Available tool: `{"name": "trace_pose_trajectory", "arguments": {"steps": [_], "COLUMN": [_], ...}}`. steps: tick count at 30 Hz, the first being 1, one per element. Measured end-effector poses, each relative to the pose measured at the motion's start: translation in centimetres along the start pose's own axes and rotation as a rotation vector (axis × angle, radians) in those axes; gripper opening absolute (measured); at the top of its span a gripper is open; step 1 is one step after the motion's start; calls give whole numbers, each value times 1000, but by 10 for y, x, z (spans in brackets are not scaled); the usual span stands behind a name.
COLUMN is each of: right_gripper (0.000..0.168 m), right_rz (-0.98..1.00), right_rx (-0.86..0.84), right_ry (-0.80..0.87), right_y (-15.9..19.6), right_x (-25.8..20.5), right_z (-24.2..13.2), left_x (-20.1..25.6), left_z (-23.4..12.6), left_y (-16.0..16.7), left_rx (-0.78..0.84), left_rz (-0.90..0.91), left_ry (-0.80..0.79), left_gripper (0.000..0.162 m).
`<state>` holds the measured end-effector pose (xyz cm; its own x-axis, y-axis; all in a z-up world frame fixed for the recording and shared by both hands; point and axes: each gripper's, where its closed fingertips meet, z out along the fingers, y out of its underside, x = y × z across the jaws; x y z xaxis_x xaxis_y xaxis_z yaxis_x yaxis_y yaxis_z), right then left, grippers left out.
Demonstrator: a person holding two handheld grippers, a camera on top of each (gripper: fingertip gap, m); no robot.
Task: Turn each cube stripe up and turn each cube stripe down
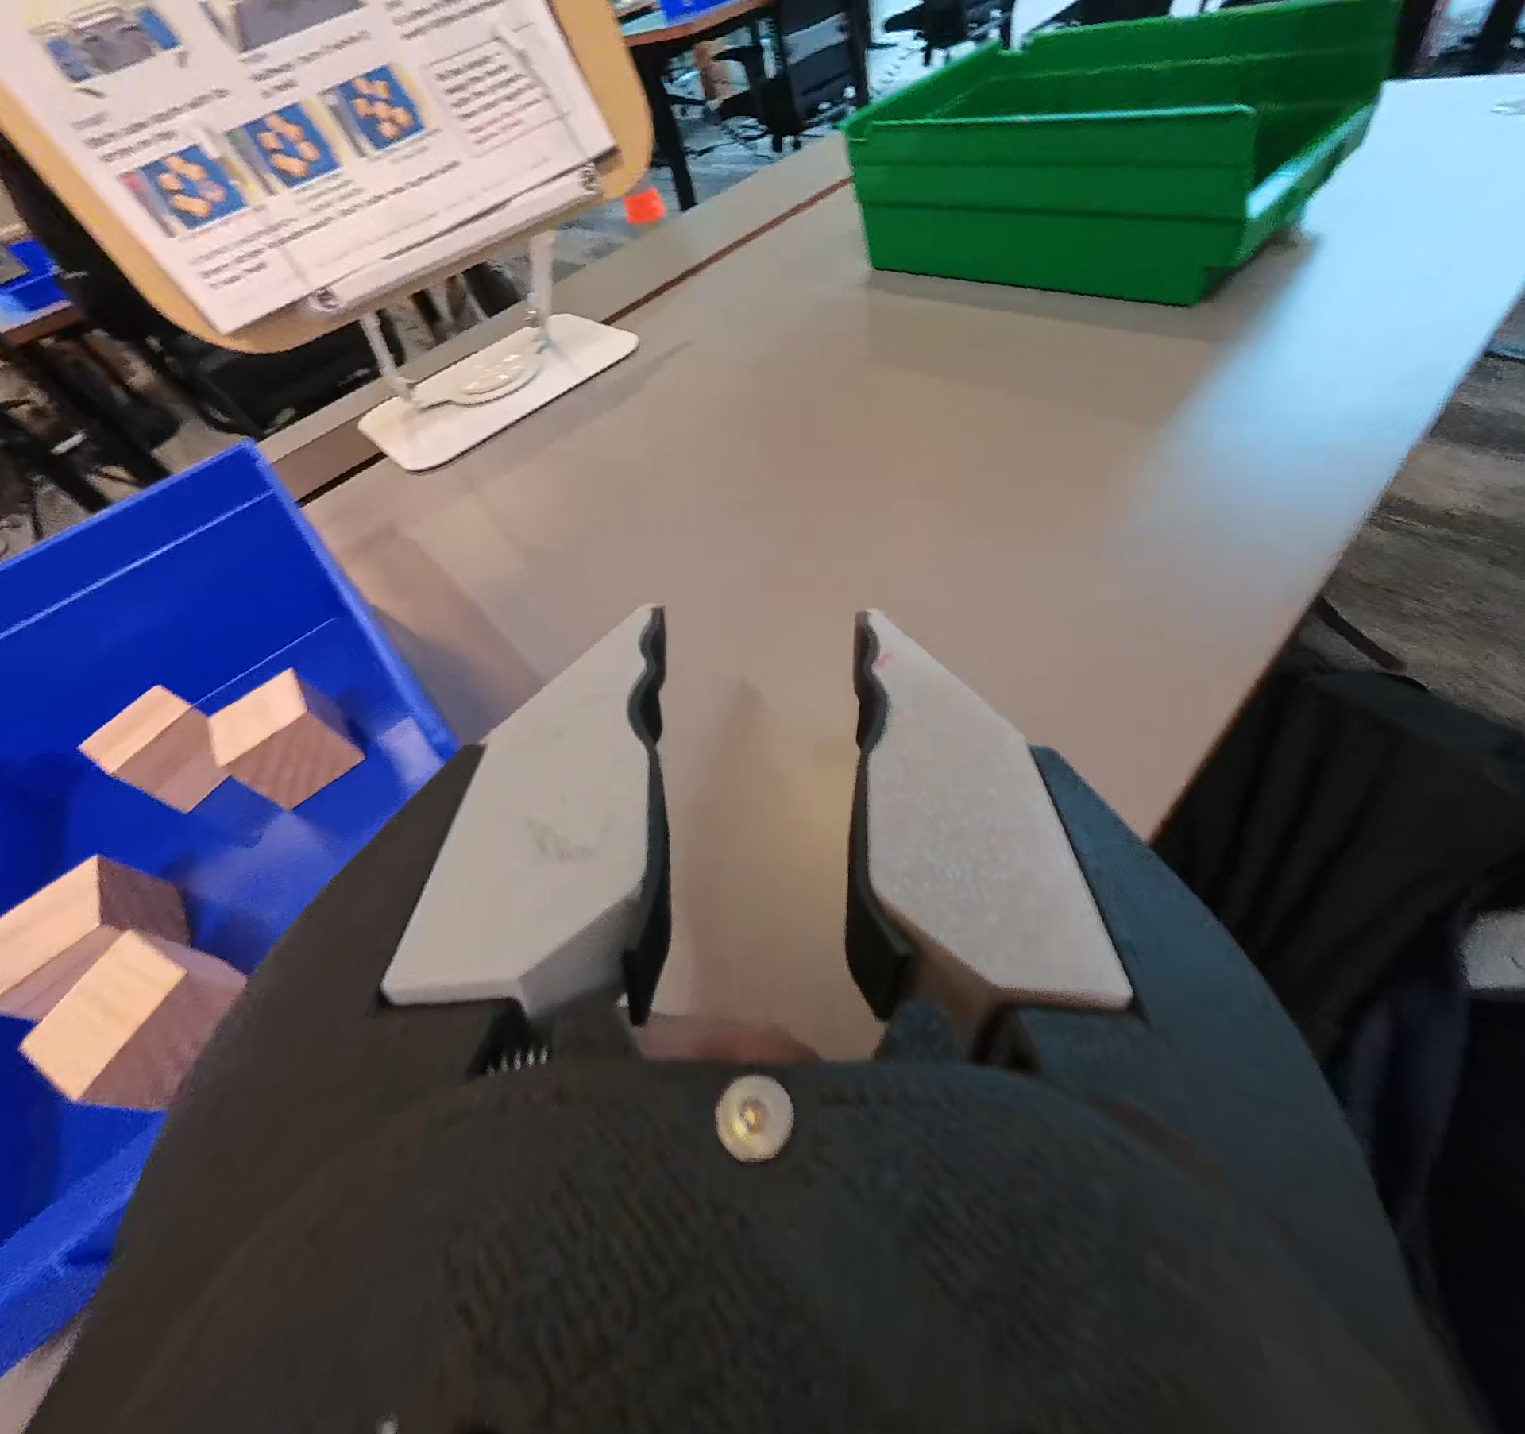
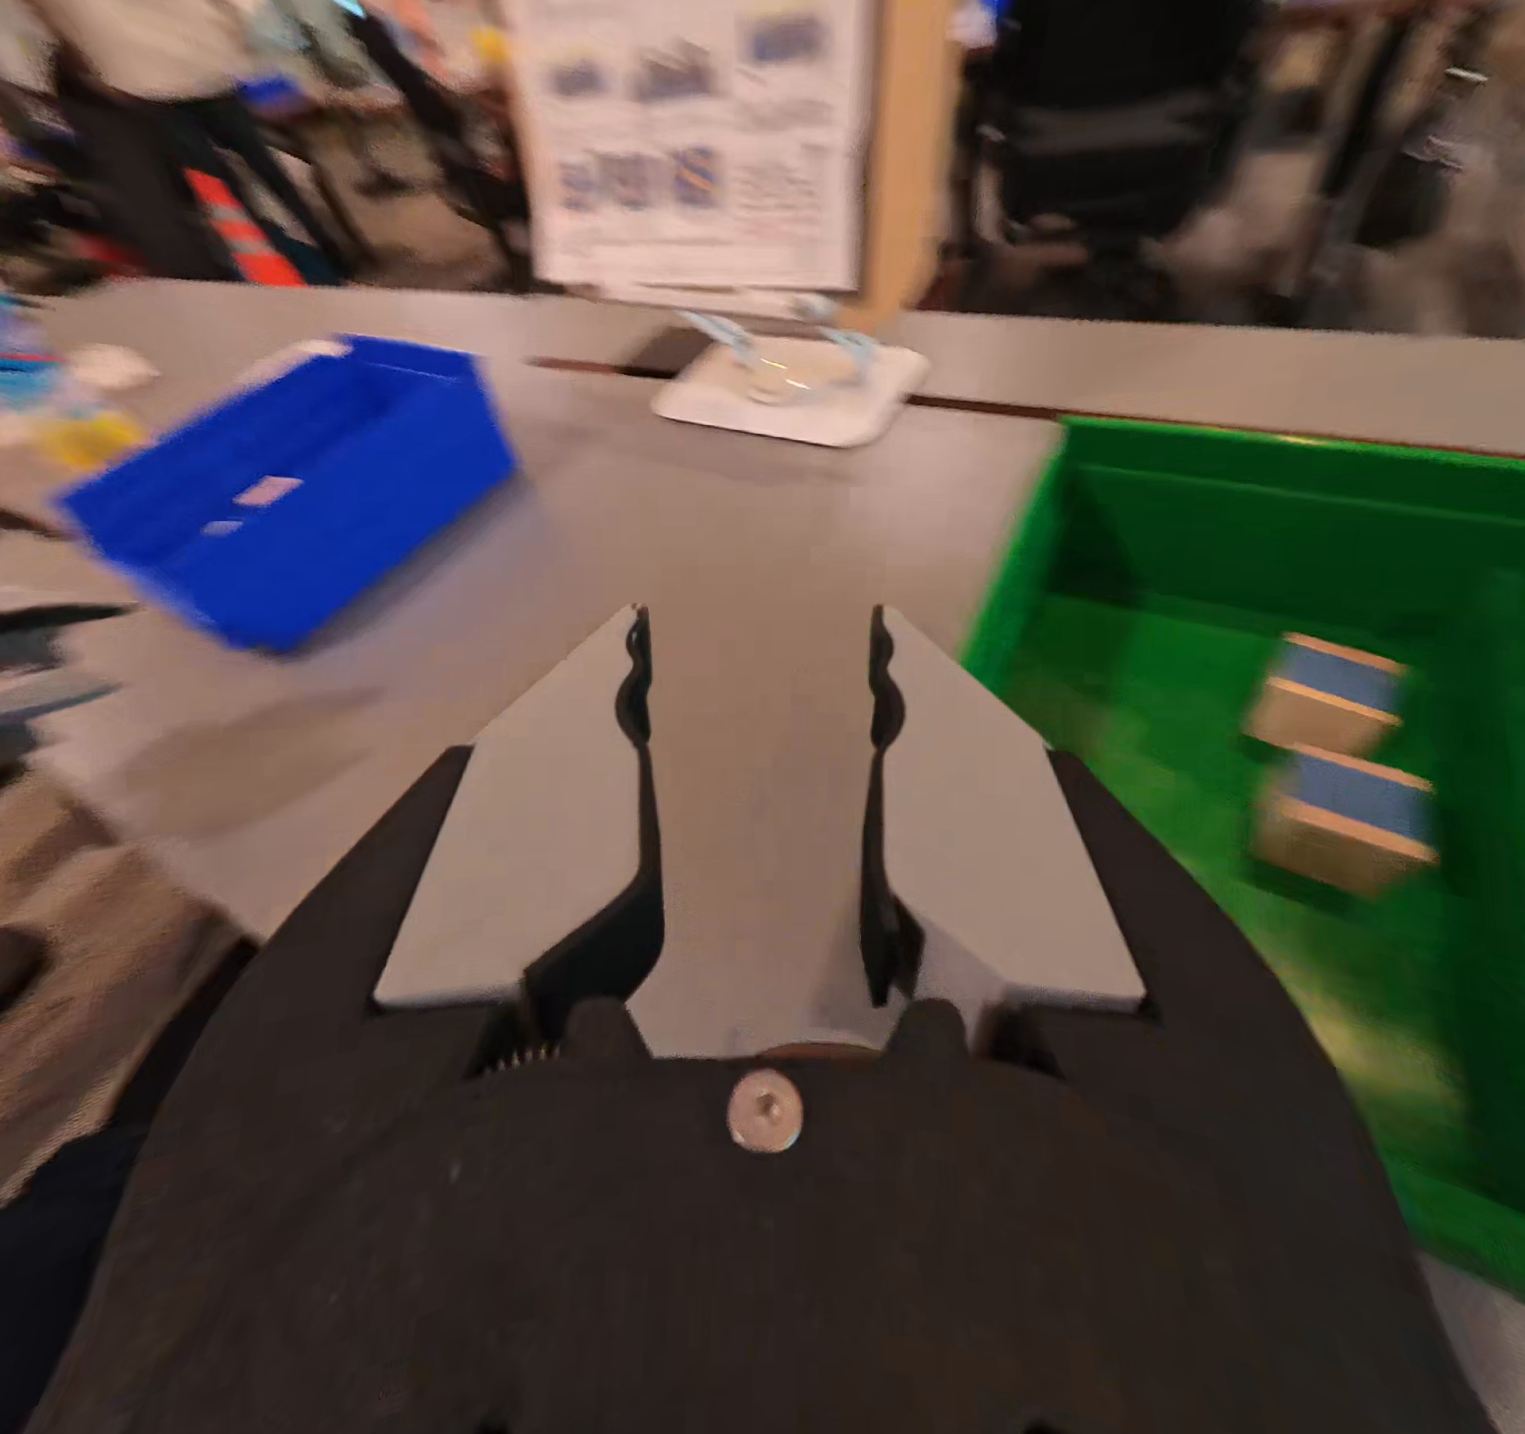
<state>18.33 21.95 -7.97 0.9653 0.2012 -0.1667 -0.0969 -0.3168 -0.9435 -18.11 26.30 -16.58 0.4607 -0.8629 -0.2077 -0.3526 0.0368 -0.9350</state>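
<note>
1. Left wrist view: the left hand-held gripper [image 1: 759,627] hangs over the bare grey tabletop [image 1: 949,437] with its jaws parted fairly wide and nothing between them.
2. At its 9 o'clock sits a blue plastic bin [image 1: 190,569] holding four pale wooden cubes [image 1: 285,746]; no stripe shows on the faces in sight, so they appear to lie stripe down or sideways.
3. At 1 o'clock, well apart, stands a green plastic bin [image 1: 1073,197]; at 11 o'clock a printed instruction sheet on a white stand [image 1: 313,107].
4. In the right wrist view, the right hand-held gripper [image 2: 759,627] is likewise wide and empty, over the tabletop between the two bins.
5. At its 3 o'clock, inside the green bin, two wooden cubes with blue stripes [image 2: 1345,767] show the stripe upward.
6. Risk: this view is heavily blurred, suggesting fast motion; a rushed reach could clip the bin wall or nudge a neighbouring cube. In the blue bin the cubes sit close together, so a finger may wedge between them.
</note>
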Motion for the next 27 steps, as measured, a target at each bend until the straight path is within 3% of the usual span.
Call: {"name": "trace_pose_trajectory", "arguments": {"steps": [2, 4, 7, 12, 18, 23, 27], "right_gripper": [49, 46, 47, 47, 47, 47, 47], "right_rz": [-4, -12, -34, 26, 60, 40, 25], "right_rx": [34, 23, -18, 34, 36, 45, 36], "right_ry": [-129, -151, -168, -220, -206, -200, -202], "right_y": [9, 21, 27, 20, 21, 18, 19], "right_x": [-41, -56, -63, -62, -53, -56, -60], "right_z": [3, 9, 9, -2, -4, -5, -3], "left_x": [-13, -24, -47, -87, -146, -200, -223], "left_z": [2, 3, -1, -25, -59, -70, -52], "left_y": [-1, 5, 9, -14, -5, 16, 50], "left_rx": [-1, -24, -38, 61, 56, -82, -284], "left_rz": [-74, -141, -177, -236, -265, -311, -367], "left_ry": [-37, -62, -155, -269, -422, -476, -444], "left_gripper": [45, 54, 61, 66, 66, 65, 67]}}
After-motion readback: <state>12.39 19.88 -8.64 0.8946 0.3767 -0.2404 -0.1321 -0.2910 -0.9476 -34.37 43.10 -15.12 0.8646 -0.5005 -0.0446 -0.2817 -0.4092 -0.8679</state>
